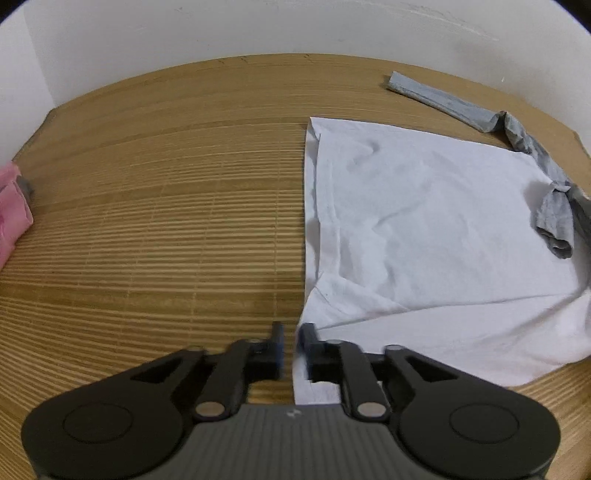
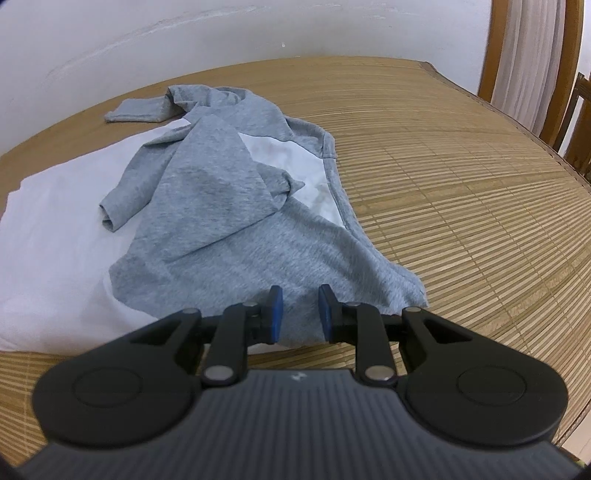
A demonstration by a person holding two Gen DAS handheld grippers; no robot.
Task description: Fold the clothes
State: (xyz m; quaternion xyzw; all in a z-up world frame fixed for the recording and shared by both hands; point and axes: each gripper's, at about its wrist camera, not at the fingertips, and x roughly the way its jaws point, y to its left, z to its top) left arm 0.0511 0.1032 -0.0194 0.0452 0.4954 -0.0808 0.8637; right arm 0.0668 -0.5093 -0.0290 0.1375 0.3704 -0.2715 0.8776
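On bamboo mat (image 1: 147, 221): two claws working clothes.
Left claw (image 1: 290, 345) hovering, jaws slightly parted, at white shirt (image 1: 424, 206) corner; right claw (image 2: 300, 314) pinching grey sweatshirt (image 2: 229, 221) hem.

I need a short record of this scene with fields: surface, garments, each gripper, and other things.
surface: woven bamboo mat
garment 1: white garment, spread flat on the mat
garment 2: grey sweatshirt, crumpled, lying partly over the white garment
left gripper: at the near left corner of the white garment; whether it pinches the cloth cannot be told
right gripper: jaws apart, grey sweatshirt hem between them; whether the pads press it cannot be told
other: pink cloth at the mat's left edge; white wall behind
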